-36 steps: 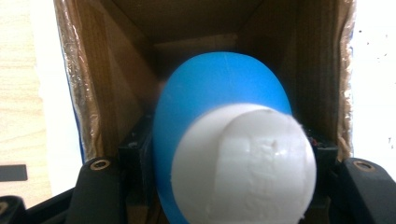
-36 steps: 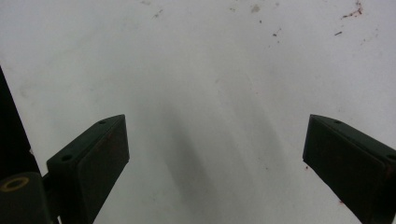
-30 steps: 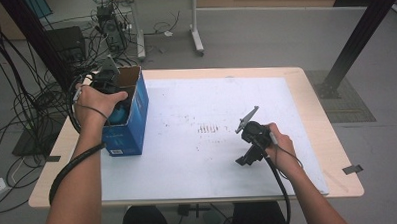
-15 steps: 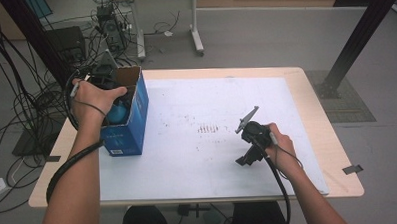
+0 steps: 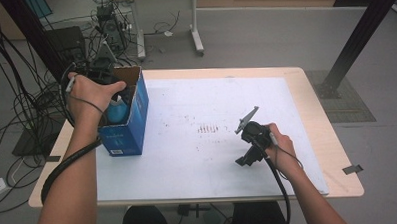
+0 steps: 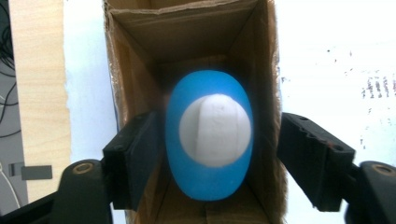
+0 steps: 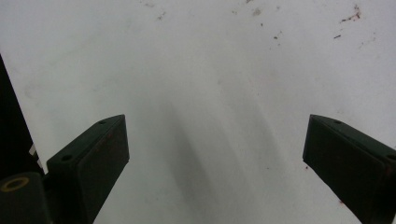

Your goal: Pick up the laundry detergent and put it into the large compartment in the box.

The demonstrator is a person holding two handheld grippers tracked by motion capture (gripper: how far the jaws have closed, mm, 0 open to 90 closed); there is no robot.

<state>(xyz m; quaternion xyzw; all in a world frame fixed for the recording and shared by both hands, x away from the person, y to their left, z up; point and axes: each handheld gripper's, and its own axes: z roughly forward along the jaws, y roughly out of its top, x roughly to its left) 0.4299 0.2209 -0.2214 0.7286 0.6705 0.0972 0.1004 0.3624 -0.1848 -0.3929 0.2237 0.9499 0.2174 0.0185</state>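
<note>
Hovering over box [image 6: 187, 51]; tool [image 6: 210, 154] perhaps open

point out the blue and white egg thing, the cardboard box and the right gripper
blue and white egg [image 6: 210, 140], left gripper view, on its white cap
cardboard box [image 5: 132, 125], high view, on its blue side
right gripper [image 7: 215, 149], right gripper view, midway between its open jaws

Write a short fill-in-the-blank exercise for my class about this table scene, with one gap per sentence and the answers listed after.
1. The blue egg-shaped object sits inside a ____ box.
2. The round patch on the blue object is ____ in colour.
3. The left gripper has its jaws ____, one on each side of the blue object.
4. The right gripper hangs over the ____ mat with nothing between its jaws.

Answers: cardboard; white; open; white
</note>
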